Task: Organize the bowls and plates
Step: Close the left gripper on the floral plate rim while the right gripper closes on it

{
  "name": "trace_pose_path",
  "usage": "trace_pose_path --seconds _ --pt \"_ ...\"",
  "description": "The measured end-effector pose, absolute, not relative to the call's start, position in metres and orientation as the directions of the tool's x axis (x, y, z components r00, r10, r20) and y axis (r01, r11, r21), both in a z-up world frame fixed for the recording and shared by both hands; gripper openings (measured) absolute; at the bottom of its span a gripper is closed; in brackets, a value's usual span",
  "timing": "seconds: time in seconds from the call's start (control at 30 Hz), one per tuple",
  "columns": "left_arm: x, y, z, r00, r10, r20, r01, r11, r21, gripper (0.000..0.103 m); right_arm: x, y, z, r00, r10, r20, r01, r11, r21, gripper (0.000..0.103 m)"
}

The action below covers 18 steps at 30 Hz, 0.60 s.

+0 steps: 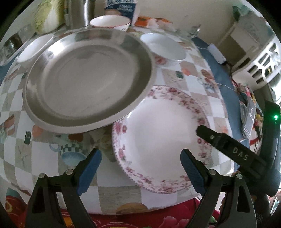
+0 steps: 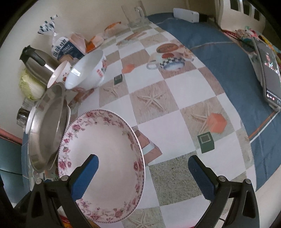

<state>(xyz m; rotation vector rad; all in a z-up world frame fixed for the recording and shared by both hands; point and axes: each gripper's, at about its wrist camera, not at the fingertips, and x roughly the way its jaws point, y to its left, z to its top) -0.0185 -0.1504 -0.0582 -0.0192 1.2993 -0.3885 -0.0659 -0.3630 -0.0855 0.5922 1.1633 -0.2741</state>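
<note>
A floral-rimmed white plate (image 1: 158, 136) lies on the checked tablecloth near the table's front edge. Beside it a steel plate (image 1: 87, 77) rests on a white plate (image 1: 40, 122), its rim overlapping the floral plate's far edge. Three white bowls (image 1: 163, 47), (image 1: 110, 22), (image 1: 35, 49) stand behind them. My left gripper (image 1: 140, 155) is open above the floral plate's near left rim, holding nothing. My right gripper (image 2: 143, 158) is open too, with the floral plate's (image 2: 105, 157) right rim between its fingers and not pressed. One of its fingers (image 1: 216, 140) reaches over that rim in the left wrist view.
A steel thermos (image 2: 36, 64), a bread bag (image 2: 65, 49) and a cabbage (image 2: 29, 86) stand along the wall at the left. A glass mug (image 2: 135, 15) is at the back. A phone (image 2: 268, 73) lies on the blue cloth at the right.
</note>
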Motion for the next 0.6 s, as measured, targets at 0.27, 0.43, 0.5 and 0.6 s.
trace_pose_path --seconds 0.27,0.43,0.5,0.6 --pt "-0.014 -0.142 -0.065 0.218 -0.258 -0.941 0.215 0.953 -0.212 0.086 -0.064 -0.364 -0.088 0.411 0.129 -0.903 0.491 0.803 0.338 0.074" --pt "-0.008 -0.131 -0.07 0.221 -0.233 -0.947 0.147 0.968 -0.204 0.072 -0.06 -0.362 -0.092 0.398 0.141 -0.906 0.49 0.803 0.34 0.048" --pt "-0.007 -0.128 -0.073 0.215 -0.223 -0.951 0.129 0.972 -0.198 0.063 -0.06 -0.362 -0.093 0.401 0.143 -0.905 0.488 0.803 0.343 0.042" --pt "-0.007 -0.125 -0.078 0.199 -0.218 -0.955 0.106 0.974 -0.2 0.061 -0.06 -0.364 -0.096 0.394 0.146 -0.907 0.492 0.8 0.343 0.028"
